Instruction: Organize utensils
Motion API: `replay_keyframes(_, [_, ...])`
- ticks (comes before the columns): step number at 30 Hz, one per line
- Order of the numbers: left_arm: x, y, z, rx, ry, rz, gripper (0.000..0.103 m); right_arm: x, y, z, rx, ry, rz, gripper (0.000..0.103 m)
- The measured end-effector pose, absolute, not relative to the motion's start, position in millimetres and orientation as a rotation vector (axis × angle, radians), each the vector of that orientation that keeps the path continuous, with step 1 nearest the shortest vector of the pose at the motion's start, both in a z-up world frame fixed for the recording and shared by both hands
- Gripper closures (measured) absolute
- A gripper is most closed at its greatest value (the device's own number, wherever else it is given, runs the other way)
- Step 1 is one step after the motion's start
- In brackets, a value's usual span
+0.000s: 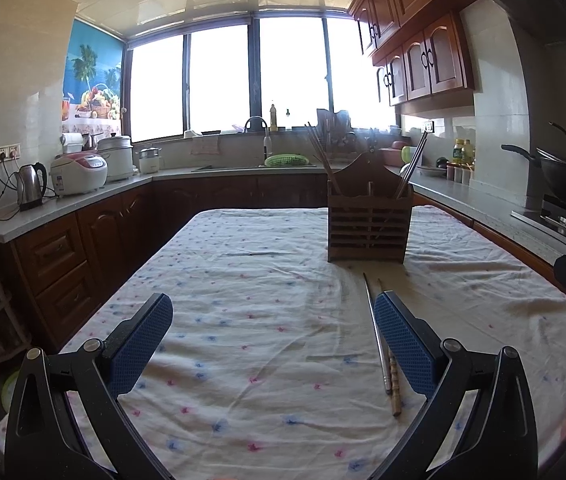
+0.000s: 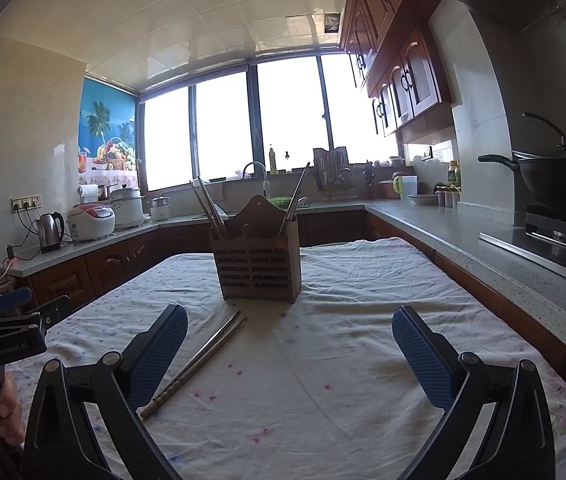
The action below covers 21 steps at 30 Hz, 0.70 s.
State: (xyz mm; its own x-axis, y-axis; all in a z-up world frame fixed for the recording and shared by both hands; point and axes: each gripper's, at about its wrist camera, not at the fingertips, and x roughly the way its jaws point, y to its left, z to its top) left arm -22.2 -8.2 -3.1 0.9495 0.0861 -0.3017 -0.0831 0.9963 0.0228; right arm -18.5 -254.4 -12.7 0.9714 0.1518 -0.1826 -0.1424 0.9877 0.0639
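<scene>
A wooden slatted utensil holder (image 1: 369,224) stands upright on the cloth-covered table (image 1: 243,320), with chopsticks leaning out of both its compartments. It also shows in the right wrist view (image 2: 259,266). A metal chopstick (image 1: 377,336) and a wooden chopstick (image 1: 393,380) lie side by side on the cloth in front of the holder, just inside my left gripper's right finger. They also show in the right wrist view (image 2: 199,364), beside the left finger. My left gripper (image 1: 273,320) is open and empty. My right gripper (image 2: 289,332) is open and empty.
Kitchen counters run around the table (image 2: 403,320). A kettle (image 1: 31,186) and rice cookers (image 1: 79,174) stand at the left, a sink with a green basket (image 1: 287,160) at the back, and a wok on a stove (image 2: 563,184) at the right.
</scene>
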Motion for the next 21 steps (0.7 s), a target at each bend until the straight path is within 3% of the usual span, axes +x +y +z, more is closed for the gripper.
replay_keyframes(21, [-19.6, -6.1, -3.3, 0.001, 0.315, 0.077, 0.000, -19.9, -249.0, -9.6, 0.059, 0.180, 0.159, 0.000])
